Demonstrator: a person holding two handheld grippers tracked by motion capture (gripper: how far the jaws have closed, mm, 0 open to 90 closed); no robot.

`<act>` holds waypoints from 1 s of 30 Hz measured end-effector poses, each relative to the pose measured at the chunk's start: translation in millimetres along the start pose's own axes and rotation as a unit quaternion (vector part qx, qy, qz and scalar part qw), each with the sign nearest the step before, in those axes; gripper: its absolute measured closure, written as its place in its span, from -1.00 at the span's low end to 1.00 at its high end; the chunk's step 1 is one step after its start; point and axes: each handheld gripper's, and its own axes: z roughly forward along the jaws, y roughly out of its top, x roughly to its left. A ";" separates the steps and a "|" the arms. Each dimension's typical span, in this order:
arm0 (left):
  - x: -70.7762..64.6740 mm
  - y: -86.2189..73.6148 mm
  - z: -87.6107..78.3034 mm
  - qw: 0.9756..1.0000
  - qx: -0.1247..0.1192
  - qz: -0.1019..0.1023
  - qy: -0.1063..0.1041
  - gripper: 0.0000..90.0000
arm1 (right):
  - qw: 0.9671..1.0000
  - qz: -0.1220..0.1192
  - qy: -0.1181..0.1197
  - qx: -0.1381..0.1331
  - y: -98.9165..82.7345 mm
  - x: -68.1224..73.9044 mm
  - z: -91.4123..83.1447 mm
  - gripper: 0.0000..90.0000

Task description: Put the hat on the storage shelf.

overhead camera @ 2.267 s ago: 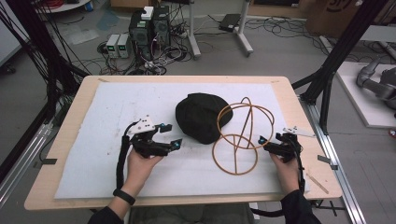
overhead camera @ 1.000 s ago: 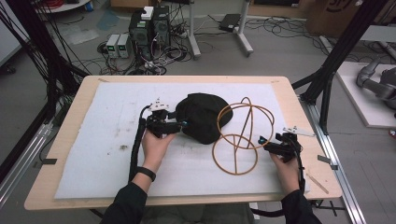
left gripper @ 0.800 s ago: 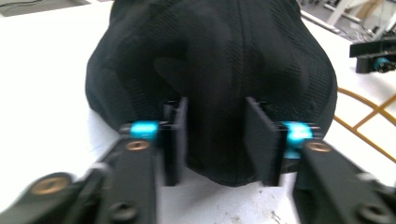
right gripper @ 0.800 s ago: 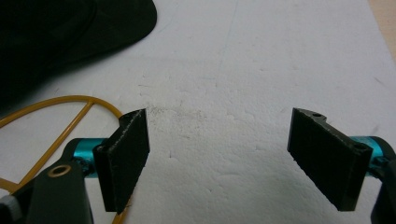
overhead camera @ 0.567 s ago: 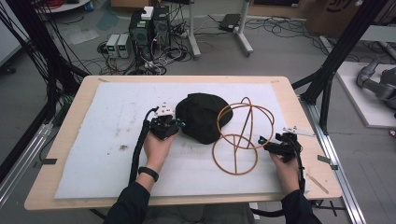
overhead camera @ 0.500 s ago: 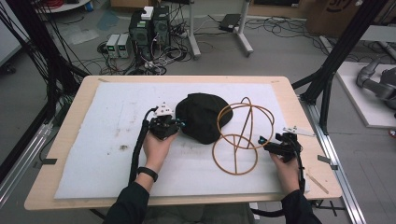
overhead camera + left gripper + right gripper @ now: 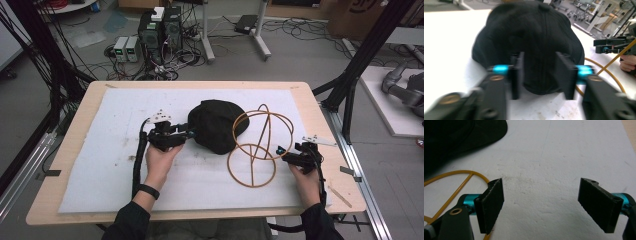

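We see a white foam mat (image 7: 100, 165) on a light wood table (image 7: 75, 122), grey PC boxes (image 7: 161, 22) w/ cables behind.

Black grippers, cyan fittings by pads, brass screws; dark sleeves; left wrist band (image 7: 148, 191), possibly watch.

No text, label, brand, number or sign can be read anywhere. A cardboard box (image 7: 362, 10) on the floor at the far right carries a dark printed mark, but it is cut off by the picture's edge and too small to make out.
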 end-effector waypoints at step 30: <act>-4.1 -38.3 30.8 0.996 0.023 -0.089 -0.023 0.84 | 1.000 -0.003 0.002 0.003 0.3 -0.3 0.9 -0.54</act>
